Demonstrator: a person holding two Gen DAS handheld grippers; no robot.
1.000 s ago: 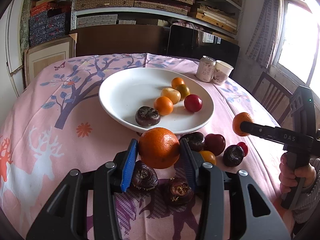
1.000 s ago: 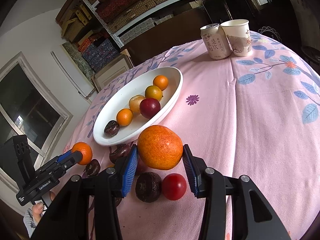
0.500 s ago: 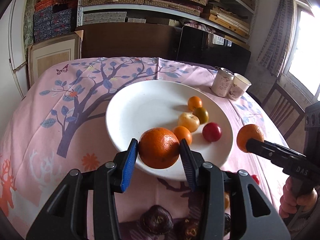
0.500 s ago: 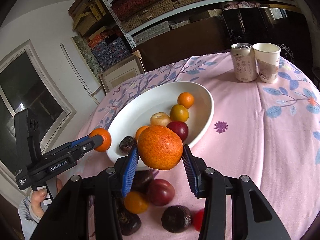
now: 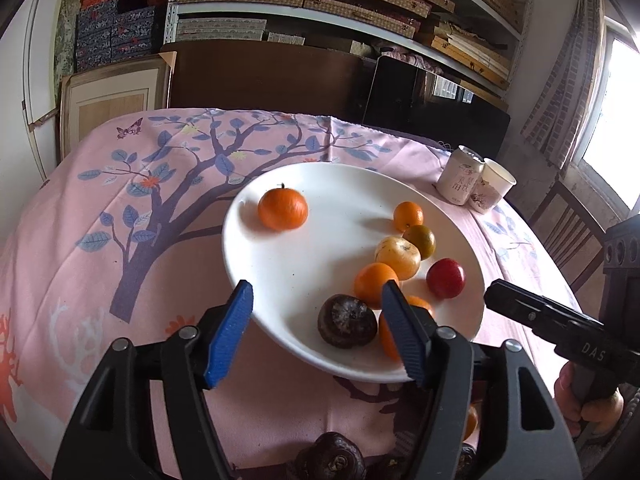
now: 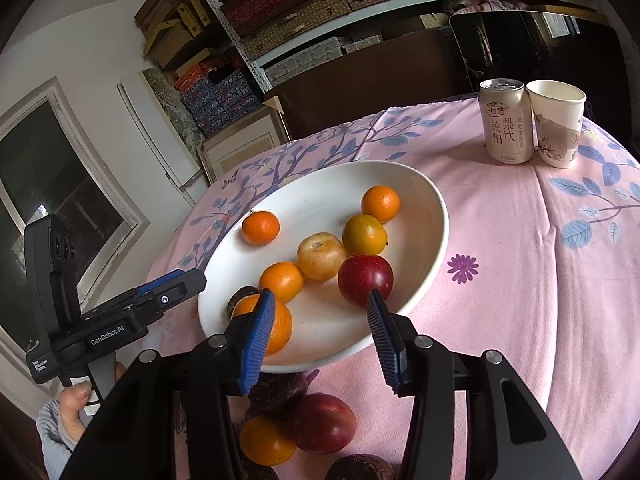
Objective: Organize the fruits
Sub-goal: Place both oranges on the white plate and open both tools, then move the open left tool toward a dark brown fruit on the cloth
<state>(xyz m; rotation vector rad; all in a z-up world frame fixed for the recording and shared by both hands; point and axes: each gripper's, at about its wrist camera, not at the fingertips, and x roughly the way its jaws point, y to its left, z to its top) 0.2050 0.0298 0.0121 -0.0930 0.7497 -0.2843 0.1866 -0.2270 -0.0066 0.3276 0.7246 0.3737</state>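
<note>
White plate (image 5: 280, 264), orange mandarin (image 5: 283, 209), pink tree-print tablecloth (image 5: 120, 208)

Looking forward along each tool from close above the bench, left toward 12 o'clock, right toward 11; sharing the white plate (image 5: 240, 216) (image 6: 432, 196).

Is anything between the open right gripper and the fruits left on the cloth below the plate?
Nothing visible blocks it: the right gripper hangs open over the white plate's near rim, the dark red plum directly below.
</note>
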